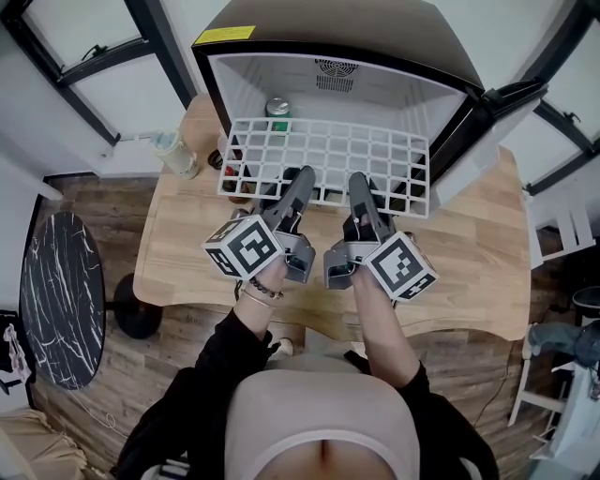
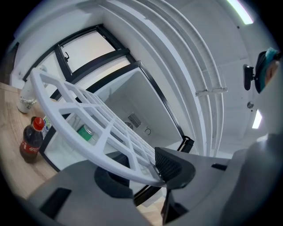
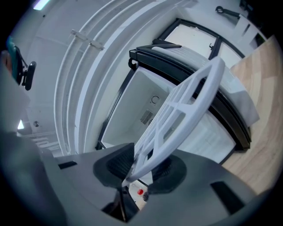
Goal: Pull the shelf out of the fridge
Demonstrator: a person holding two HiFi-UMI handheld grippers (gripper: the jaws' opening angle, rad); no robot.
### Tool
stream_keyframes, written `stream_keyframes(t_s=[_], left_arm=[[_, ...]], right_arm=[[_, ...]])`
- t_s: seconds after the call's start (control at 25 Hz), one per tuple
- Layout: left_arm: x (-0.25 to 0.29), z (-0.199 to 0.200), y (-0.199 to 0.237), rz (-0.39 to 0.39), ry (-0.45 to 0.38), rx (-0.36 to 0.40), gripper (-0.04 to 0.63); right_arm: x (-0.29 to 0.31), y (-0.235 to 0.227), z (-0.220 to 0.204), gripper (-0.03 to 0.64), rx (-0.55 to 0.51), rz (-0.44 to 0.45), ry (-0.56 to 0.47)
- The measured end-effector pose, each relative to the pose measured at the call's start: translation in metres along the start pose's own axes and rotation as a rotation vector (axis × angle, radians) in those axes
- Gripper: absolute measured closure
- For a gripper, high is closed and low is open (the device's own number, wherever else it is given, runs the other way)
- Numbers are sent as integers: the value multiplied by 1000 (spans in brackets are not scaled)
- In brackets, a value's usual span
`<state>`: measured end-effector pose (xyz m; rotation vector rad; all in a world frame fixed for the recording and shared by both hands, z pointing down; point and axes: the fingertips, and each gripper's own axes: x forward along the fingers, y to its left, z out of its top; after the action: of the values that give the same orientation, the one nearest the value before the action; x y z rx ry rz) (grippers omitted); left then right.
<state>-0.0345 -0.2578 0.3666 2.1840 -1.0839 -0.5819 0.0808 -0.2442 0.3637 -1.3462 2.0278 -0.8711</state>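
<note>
A white grid shelf [image 1: 328, 155] sticks out of the open mini fridge [image 1: 356, 28], over the wooden table. My left gripper [image 1: 296, 180] is shut on the shelf's front rim left of centre, and my right gripper [image 1: 360, 184] is shut on it right of centre. In the left gripper view the shelf [image 2: 88, 110] runs up to the left from my left gripper [image 2: 146, 170], its rim pinched between the pads. In the right gripper view the shelf [image 3: 185, 106] rises to the upper right from my right gripper [image 3: 140, 167], clamped the same way.
A green can [image 1: 277, 107] stands deep inside the fridge. A cola bottle [image 2: 32, 141] stands on the table [image 1: 450, 272] under the shelf's left end, with a pale bottle [image 1: 178, 155] further left. The fridge door [image 1: 487, 122] hangs open at the right.
</note>
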Motion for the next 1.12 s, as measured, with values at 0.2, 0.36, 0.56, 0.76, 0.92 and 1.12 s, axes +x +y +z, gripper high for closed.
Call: stream_keyframes(t_s=[0.2,0.36,0.56,0.76,0.92,1.12], left_arm=[[-13,0,-3,15,3,25,440],[-20,-1,-5,11,7,32,440],[-30,-3,-13,-1,15,44,441],[-45,-5,-19,-6,18,44,440],[-62,-4,-22,-11,20,49,440],[-92,-2,-25,-14,14,51,442]], right_arm=[[-9,4,-9,506,42,3,11],[-15,6,-14,506,51,0,7],[-27,12,-16,505,43,1,-3],[-40,23,-21,505,-2,8,-5],[-52,31,-30,505,-23,5,-8],[-69,47,-47,505,-27,4,-16]])
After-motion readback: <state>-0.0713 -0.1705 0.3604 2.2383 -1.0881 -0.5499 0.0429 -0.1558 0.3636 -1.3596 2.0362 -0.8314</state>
